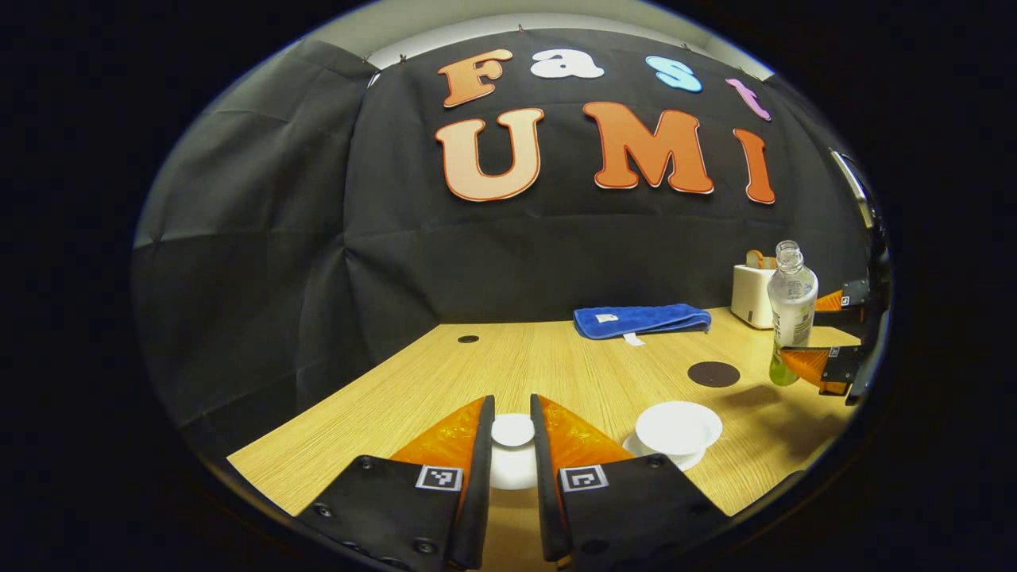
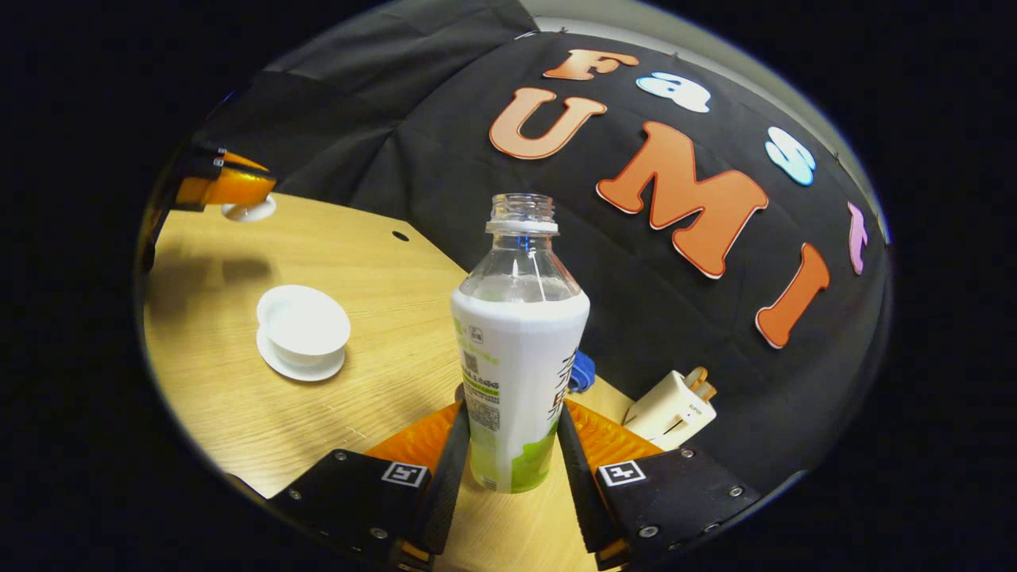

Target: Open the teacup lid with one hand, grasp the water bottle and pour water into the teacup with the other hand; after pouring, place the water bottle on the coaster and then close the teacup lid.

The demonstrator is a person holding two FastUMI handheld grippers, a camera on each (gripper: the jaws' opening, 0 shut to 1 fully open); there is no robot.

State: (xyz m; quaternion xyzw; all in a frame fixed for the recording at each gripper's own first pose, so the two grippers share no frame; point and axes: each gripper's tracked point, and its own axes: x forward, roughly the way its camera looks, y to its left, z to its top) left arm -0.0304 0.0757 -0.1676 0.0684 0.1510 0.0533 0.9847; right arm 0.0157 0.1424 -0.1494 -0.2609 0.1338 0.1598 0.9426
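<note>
Cup [image 2: 303, 324] sits open on its saucer [image 2: 300, 367], mid-table [image 1: 445, 373]. Left gripper [image 1: 512, 445] pinches the lid [image 1: 512, 430], held just beside the cup. Right gripper [image 2: 512, 453] clamps the uncapped bottle [image 2: 516, 349], upright above the table. Coaster [image 1: 713, 373] lies beyond the cup, blue towel [image 1: 640, 319] behind.

Dim booth, warm overhead light on the worktop [image 1: 556, 357]; soft shadows beside the teacup [image 2: 302, 326]; strong fisheye bending at edges; sharp focus.
</note>
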